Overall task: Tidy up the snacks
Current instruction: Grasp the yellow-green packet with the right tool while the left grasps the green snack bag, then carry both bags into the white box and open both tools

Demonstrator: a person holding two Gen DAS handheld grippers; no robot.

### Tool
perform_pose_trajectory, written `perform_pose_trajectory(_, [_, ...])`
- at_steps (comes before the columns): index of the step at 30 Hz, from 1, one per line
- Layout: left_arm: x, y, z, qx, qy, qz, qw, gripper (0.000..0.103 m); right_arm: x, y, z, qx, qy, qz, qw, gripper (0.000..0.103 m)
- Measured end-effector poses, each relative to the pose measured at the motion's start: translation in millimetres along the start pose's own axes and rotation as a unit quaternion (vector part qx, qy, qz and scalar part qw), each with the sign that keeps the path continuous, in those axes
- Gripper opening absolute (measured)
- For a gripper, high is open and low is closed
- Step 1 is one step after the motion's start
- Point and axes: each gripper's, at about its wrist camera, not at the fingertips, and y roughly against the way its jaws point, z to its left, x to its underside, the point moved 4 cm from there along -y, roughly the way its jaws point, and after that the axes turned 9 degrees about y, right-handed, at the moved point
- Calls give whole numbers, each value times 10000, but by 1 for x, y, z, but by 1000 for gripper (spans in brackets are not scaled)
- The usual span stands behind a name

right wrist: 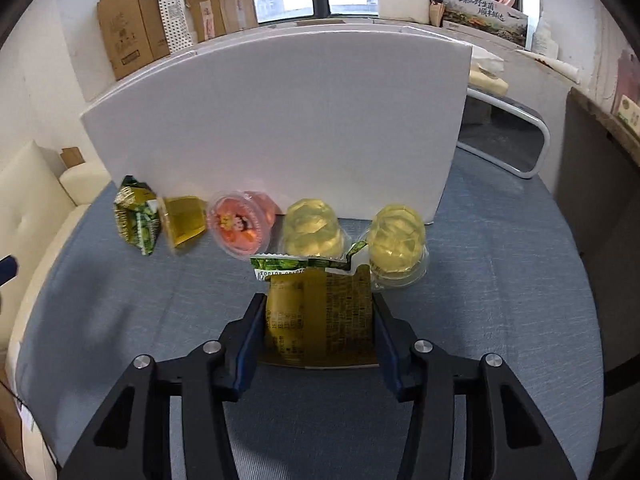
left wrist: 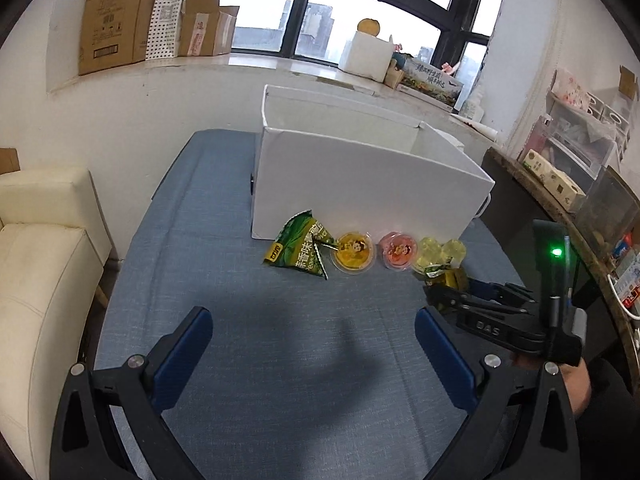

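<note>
1. Nearest the right wrist camera, the right gripper (right wrist: 318, 332) has its blue-padded fingers (right wrist: 250, 334) pressed against both sides of a gold foil snack packet with a green sealed edge (right wrist: 320, 312). The squeeze across the flat width probably keeps the slippery foil from sliding out. Whether the packet is lifted or on the cloth, I cannot tell.
2. The left gripper (left wrist: 314, 346) hangs with its jaws spread wide and nothing between them, low over a bare stretch of the blue cloth-covered table (left wrist: 208, 272), likely waiting its turn.
3. The remaining snacks sit in a row along the front wall of the open white rectangular box (left wrist: 360, 184), so each is a short carry from it:
   - a green triangular crisp bag (left wrist: 300, 250) at the left end;
   - an orange jelly cup with a cartoon lid (left wrist: 354, 254), just beside the bag;
   - a pink jelly cup with a similar lid (left wrist: 398, 254);
   - two clear pale-yellow jelly cups (right wrist: 316, 228) and (right wrist: 396, 240), near the held packet.
4. The box stands open-topped, apparently the place meant for the snacks. Its inside is hidden in both views.
5. Judging by the row outside, most of the sorting remains. The next move calls for raising the packet above the box's tall wall.
</note>
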Motion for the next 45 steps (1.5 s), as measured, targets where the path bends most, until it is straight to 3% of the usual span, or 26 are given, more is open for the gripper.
perform_pose_trajectory(12, [-28, -65, -3, -274, -223, 151, 9993, 103, 15, 78, -5, -189, -150, -740, 9970, 52])
perform_pose_trajectory(24, [-36, -125, 10, -519, -195, 560, 9969, 101, 16, 94, -8, -164, -267, -806, 9963, 52])
perform_pose_trajectory(25, [-37, -125, 8, -473, -263, 526, 9971, 99, 16, 94, -9, -153, -261, -803, 9963, 52])
perform_pose_trajectory(28, [-40, -129, 1, -588, -491, 567, 9954, 57, 17, 94, -11, -160, -282, -794, 9963, 52])
perform_pose_trajectory(29, [-40, -128, 2, -602, -469, 585, 9954, 49, 18, 93, -11, -165, -286, -791, 9963, 52])
perform_pose_trajectory(35, [-36, -107, -1, -251, -494, 571, 9968, 46, 18, 92, -9, -215, -288, -792, 9962, 52])
perform_pose_trajectory(45, [-31, 7, -39, 504, -624, -295, 9963, 46, 10, 98, -1, -330, -250, -938, 9947, 53])
